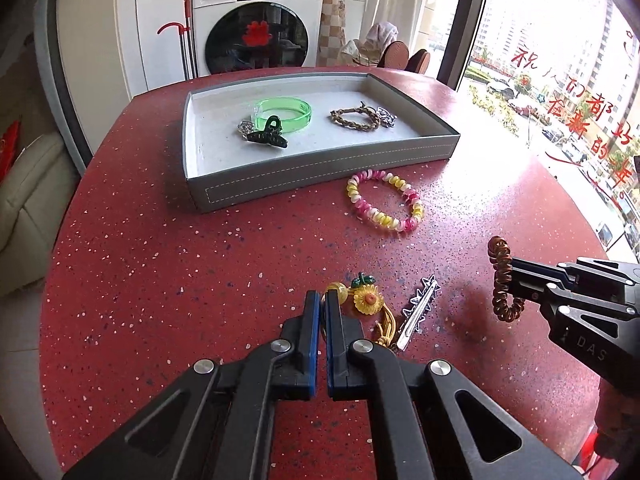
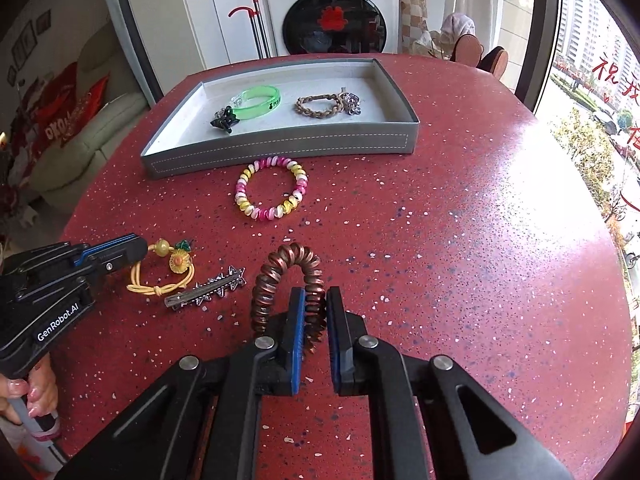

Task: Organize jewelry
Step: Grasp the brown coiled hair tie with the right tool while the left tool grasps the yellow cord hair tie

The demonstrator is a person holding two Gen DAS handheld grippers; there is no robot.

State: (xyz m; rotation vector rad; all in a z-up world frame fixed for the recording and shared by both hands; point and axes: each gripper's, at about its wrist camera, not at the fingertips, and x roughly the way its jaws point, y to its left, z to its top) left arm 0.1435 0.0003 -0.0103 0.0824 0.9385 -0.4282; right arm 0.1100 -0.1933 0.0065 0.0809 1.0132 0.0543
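Note:
My left gripper (image 1: 322, 298) (image 2: 140, 250) is shut low over the red table, pinching the cord of a yellow hair tie (image 1: 368, 300) (image 2: 180, 262) that has a bead and a sunflower charm. Lifted off the table, my right gripper (image 2: 316, 296) (image 1: 514, 280) is shut on a brown spiral hair tie (image 2: 268, 276) (image 1: 502, 276). A silver star hair clip (image 1: 420, 308) (image 2: 208, 290) lies between the two. A pink, yellow and white spiral hair tie (image 1: 362, 208) (image 2: 242, 196) lies in front of the grey tray (image 1: 320, 176) (image 2: 280, 148).
Inside the tray lie a green bangle (image 1: 284, 114), a braided bracelet (image 1: 354, 118), a dark claw clip (image 1: 266, 136) and small silver pieces. A washing machine (image 1: 256, 32) stands beyond the table's far edge. A window runs along the right. A person's hand (image 2: 36, 392) grips the left handle.

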